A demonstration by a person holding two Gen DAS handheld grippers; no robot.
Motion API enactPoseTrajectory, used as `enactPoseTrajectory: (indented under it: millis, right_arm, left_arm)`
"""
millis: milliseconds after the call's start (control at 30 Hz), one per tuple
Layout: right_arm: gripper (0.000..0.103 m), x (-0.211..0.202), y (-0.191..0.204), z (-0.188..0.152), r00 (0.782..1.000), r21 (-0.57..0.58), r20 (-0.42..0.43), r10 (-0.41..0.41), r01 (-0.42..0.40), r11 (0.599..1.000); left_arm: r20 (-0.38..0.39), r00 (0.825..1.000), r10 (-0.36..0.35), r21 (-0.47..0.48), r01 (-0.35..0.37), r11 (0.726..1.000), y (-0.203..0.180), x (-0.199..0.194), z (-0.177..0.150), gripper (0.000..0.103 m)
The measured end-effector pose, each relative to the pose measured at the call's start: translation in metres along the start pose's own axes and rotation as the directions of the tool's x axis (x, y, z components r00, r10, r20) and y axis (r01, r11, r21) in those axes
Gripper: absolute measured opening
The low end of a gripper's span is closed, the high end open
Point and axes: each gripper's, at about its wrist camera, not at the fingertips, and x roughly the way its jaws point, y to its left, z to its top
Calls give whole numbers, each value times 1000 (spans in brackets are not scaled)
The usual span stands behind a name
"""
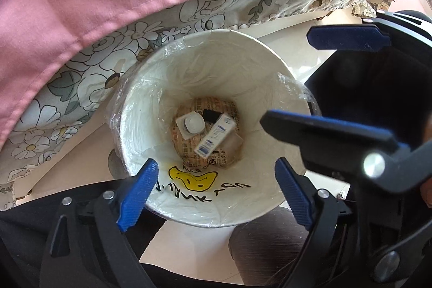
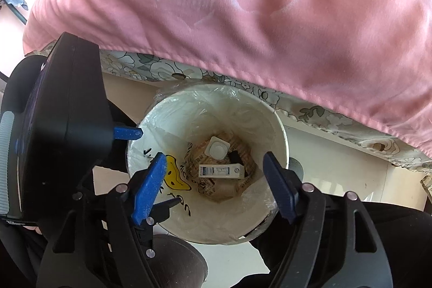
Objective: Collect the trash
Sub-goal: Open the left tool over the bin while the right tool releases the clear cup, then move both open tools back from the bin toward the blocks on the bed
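Drop step probably done: left gripper (image 1: pixel 216 190) and right gripper (image 2: pixel 216 180) wide apart, empty, above bin (image 1: pixel 270 50); next, fetching more trash.

- The small white box (image 1: pixel 214 135) at the bottom of the bin (image 1: pixel 270 77) is blurred; its print cannot be read.
- A black item (image 1: pixel 210 115) lies half hidden under that box and the white capped container (image 1: pixel 190 124); what it is cannot be told.
- The printed brown paper (image 2: pixel 216 188) is mostly covered by them.
- The right tongs (image 1: pixel 348 82) block part of the bin's rim in the left wrist view.
- The pink cover (image 2: pixel 243 18) runs off the picture's edge.
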Motion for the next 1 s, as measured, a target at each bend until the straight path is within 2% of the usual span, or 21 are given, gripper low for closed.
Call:
enactPoseTrajectory:
  millis: [433, 600, 700, 867, 1000]
  right_arm:
    - [78, -4, 3, -3, 1000, -9, 11, -7, 7, 1000]
    - [78, -17, -1, -3, 999, 14, 35, 14, -14, 1000]
    - [79, -33, -4, -1, 997, 32, 71, 35, -37, 999]
    - [82, -72, -13, 6, 984, 62, 176, 19, -31, 998]
    - [84, -103, -25, 18, 966, 103, 258, -17, -10, 995]
  left_arm:
    - [5, 1000, 18, -7, -18, 1000, 0, -3, -2, 90]
    - [29, 999, 21, -18, -21, 1000, -1, -13, -2, 90]
    - [71, 997, 36, -21, -35, 999, -3, -29, -1, 90]
    - [157, 984, 85, -42, -80, 996, -2, -65, 4, 90]
    - [227, 963, 149, -84, -133, 988, 5, -95, 14, 91]
